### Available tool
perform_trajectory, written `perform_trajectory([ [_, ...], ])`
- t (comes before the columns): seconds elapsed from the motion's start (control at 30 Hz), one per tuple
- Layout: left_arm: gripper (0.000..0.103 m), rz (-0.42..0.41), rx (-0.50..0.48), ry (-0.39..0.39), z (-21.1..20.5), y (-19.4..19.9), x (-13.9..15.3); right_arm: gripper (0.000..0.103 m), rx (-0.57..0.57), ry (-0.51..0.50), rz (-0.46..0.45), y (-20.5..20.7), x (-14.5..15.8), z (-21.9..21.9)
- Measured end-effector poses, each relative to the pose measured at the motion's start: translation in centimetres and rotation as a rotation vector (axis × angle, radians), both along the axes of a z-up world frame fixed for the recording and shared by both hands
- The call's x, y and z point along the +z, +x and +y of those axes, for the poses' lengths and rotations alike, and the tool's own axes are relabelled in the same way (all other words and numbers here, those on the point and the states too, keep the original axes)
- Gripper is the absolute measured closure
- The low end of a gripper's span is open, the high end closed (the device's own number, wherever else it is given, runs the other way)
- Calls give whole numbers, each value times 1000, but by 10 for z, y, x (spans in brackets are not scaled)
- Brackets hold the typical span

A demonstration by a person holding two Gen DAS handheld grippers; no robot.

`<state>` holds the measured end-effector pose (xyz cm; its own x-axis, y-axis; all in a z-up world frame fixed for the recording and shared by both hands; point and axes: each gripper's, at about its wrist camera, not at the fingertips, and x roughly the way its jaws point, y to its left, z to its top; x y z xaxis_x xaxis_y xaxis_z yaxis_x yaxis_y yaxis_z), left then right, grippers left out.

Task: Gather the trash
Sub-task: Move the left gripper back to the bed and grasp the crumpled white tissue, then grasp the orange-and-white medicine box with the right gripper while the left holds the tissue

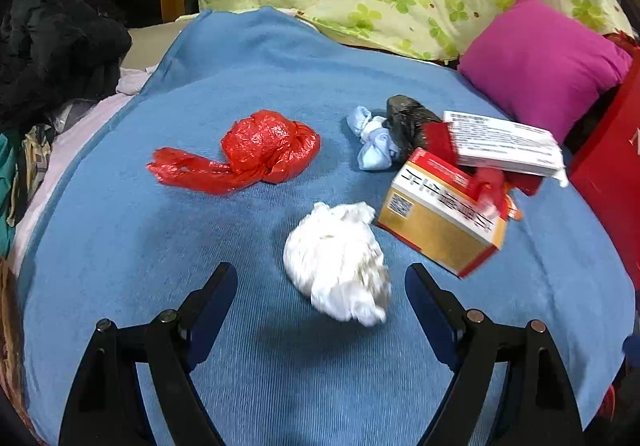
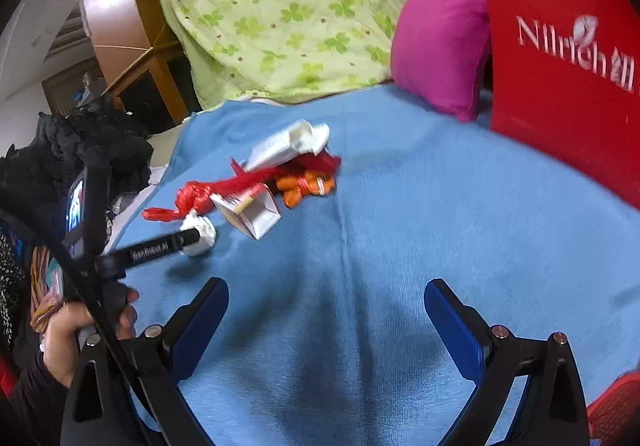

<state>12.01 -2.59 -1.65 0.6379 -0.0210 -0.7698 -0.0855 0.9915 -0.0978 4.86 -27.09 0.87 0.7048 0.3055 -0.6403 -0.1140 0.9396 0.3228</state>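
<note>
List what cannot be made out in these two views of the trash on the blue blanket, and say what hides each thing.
- Left wrist: the gold carton's print is motion-blurred.
- Left wrist: the black bag is partly hidden behind the white leaflet.
- Right wrist: the white tissue wad is partly covered by the left gripper's finger.
- Right wrist: the red bag's lettering runs off the edge.

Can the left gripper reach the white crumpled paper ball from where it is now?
Probably yes: the left gripper is open, the white paper ball lies right between its fingertips on the blue blanket, nothing blocking.
</note>
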Motion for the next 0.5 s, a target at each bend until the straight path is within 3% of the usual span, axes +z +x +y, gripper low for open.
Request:
perform_trajectory([
  [0.2,18,23,22,48,-4,10,-14,3,2,49,9,4,-7,-6],
  [0.27,39,25,22,79,-6,9,-17,3,20,50,19,6,-9,-2],
  [0.3,56,31,14,83,-7,10,-18,3,26,51,19,6,-9,-1],
  [0.5,60,-6,39,96,0,-4,-10,3,21,37,5,2,-9,3],
])
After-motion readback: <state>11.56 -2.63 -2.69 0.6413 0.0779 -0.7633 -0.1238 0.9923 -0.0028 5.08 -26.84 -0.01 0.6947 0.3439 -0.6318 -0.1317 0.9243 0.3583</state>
